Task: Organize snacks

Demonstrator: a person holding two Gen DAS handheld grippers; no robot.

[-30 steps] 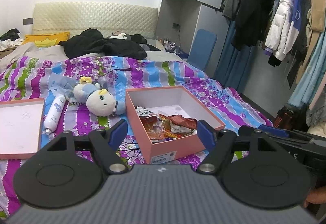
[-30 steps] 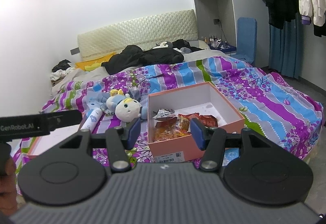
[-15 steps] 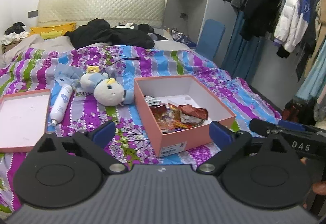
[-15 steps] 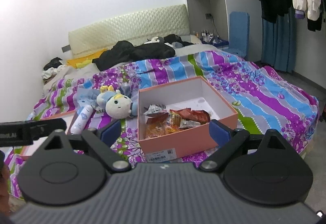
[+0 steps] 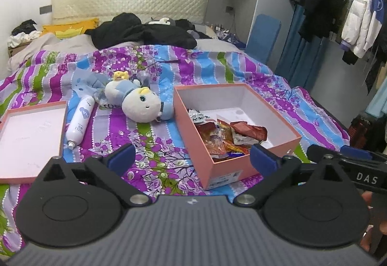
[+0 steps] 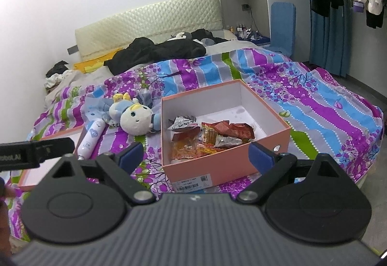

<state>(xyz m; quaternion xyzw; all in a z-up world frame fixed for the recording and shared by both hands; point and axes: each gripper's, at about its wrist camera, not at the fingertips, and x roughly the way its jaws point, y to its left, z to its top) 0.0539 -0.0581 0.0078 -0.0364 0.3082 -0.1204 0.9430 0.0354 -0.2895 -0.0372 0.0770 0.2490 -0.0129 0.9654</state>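
An open pink box (image 5: 219, 170) (image 6: 229, 172) sits on the bed. Several red and orange snack packets (image 5: 227, 137) (image 6: 210, 137) lie piled in its near half; the far half shows bare white floor. The box's pink lid (image 5: 29, 135) lies upside down on the bed at the left. My left gripper (image 5: 192, 160) is open and empty, held above the bed just short of the box. My right gripper (image 6: 196, 155) is open and empty, also short of the box's near wall.
A plush doll (image 5: 142, 105) (image 6: 135, 118) and a white spray bottle (image 5: 79, 120) (image 6: 92, 136) lie left of the box. Black clothes (image 5: 145, 33) are heaped near the headboard. Hanging coats (image 5: 338, 7) and a blue chair (image 5: 263, 38) stand at the right.
Both grippers have opened wide from a narrower gap. Both have pulled back and risen a little, so the box looks smaller and farther.
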